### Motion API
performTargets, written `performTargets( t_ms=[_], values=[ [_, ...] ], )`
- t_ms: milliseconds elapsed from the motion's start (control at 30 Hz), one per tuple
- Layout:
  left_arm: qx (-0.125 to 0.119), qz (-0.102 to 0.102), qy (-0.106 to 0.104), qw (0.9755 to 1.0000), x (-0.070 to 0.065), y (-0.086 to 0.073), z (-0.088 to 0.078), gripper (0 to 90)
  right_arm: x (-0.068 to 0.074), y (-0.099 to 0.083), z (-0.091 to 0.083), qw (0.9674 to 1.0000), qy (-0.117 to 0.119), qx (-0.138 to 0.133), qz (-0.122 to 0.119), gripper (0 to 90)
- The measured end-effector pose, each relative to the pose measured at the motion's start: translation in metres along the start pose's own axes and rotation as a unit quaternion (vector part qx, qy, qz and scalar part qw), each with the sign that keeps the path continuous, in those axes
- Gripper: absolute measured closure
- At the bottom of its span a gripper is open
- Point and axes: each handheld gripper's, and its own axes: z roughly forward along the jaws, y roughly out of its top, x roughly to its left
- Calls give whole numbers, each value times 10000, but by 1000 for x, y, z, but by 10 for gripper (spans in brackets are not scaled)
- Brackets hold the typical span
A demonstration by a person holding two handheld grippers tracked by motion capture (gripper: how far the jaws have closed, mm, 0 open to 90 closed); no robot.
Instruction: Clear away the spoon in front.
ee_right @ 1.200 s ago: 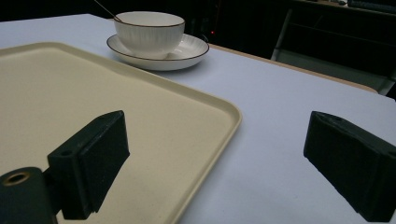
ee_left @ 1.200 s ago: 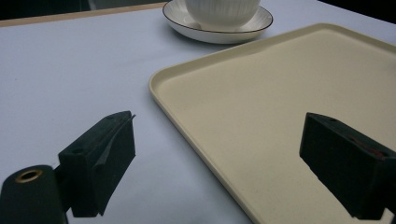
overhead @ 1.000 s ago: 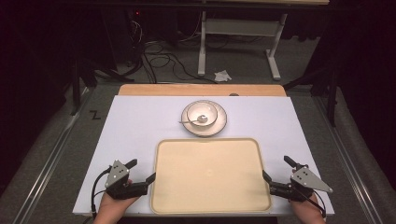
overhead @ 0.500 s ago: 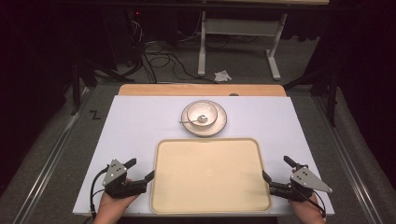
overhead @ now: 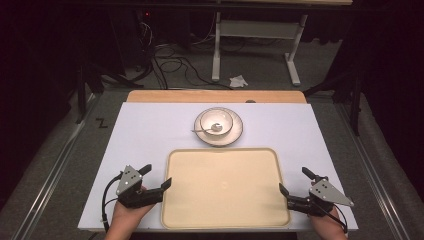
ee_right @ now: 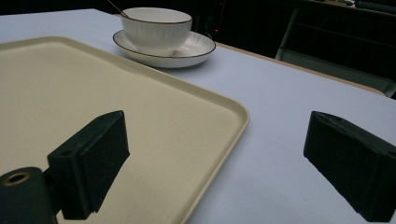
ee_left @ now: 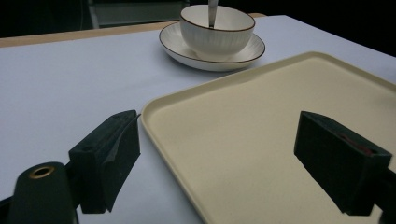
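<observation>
A large beige tray (overhead: 225,187) lies on the white table (overhead: 145,135) near its front edge. Behind it a white ribbed bowl (overhead: 218,124) holding a spoon (overhead: 202,130) stands on a saucer (overhead: 236,134). My left gripper (overhead: 156,176) is open at the tray's left edge, and in the left gripper view (ee_left: 219,123) its jaws straddle the tray (ee_left: 280,116) rim, apart from it. My right gripper (overhead: 293,180) is open at the tray's right edge. In the right gripper view (ee_right: 219,121) one jaw hovers over the tray (ee_right: 116,93) and the other over the table.
A wooden strip (overhead: 215,96) runs along the table's far edge. Beyond it, on the dark floor, are cables (overhead: 170,55) and a white metal frame (overhead: 255,30). The bowl (ee_left: 217,28) and saucer (ee_left: 243,51) stand just past the tray's far rim.
My left gripper has crept slightly toward the tray's edge. The right gripper, tray and bowl stand as before.
</observation>
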Motion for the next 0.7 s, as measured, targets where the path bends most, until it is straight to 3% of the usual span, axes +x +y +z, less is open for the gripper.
performTargets(
  t_ms=[167,333,700],
  values=[
    [64,138,84,9998,-1,11,7,123,-1,0,0,10000,-29,-1,38,75],
    [239,237,-57,9994,6,25,15,104,-1,-1,-1,10000,-32,12,24,75],
    [76,80,-31,9999,14,53,35,118,-1,-1,-1,10000,-20,0,19,75]
  ],
)
